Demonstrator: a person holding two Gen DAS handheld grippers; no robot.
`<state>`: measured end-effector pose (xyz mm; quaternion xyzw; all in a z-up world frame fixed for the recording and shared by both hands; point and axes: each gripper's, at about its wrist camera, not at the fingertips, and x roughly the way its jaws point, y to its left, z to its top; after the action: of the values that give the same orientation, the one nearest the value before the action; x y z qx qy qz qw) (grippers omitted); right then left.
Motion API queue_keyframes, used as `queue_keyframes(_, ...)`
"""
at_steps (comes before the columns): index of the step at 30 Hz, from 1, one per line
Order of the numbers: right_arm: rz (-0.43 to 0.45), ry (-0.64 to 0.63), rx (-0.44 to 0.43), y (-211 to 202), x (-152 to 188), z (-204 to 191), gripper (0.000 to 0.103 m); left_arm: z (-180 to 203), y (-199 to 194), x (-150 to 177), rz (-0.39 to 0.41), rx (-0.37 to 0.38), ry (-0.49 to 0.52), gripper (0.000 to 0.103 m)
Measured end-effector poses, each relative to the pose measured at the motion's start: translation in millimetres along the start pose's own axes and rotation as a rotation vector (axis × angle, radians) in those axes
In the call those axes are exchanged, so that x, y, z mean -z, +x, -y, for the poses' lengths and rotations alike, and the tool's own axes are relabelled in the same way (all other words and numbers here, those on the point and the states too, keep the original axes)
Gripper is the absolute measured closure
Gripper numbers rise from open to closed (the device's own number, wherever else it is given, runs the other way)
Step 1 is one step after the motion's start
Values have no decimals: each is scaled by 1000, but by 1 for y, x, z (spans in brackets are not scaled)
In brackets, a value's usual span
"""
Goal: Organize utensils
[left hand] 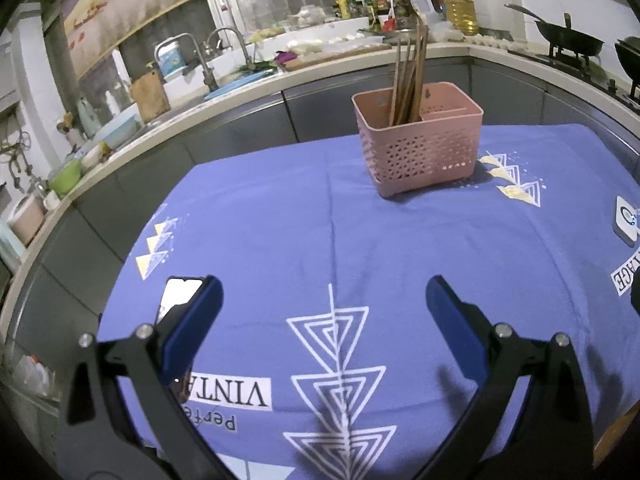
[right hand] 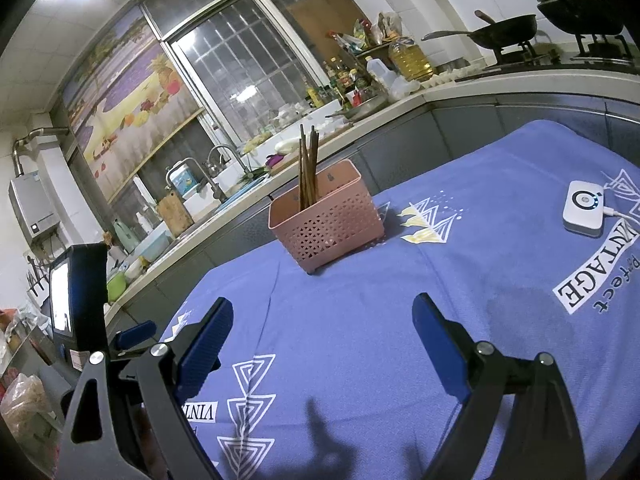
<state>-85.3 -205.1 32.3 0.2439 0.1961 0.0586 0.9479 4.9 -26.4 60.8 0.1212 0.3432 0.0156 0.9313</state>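
Two grippers: left gripper and right gripper, blue-padded black fingers spread apart, nothing between them.
Height: both hover over the blue printed tablecloth, likely idle.
Holder: pink perforated plastic utensil basket at 12 o'clock, upright, well apart.
Contents: brown wooden chopsticks bunched in its left compartment, leaning; probably sorted already.

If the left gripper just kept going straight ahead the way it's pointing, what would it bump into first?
Probably the blue tablecloth, since the open left gripper looks angled downward. Nothing lies between its fingers; the pink basket stands beyond, slightly right.
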Motion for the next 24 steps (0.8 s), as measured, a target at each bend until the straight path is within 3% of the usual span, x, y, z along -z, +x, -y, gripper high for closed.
queue_keyframes(24,2,8,3,1,7,-2,13,-1,0,3,1,-8,-5,6)
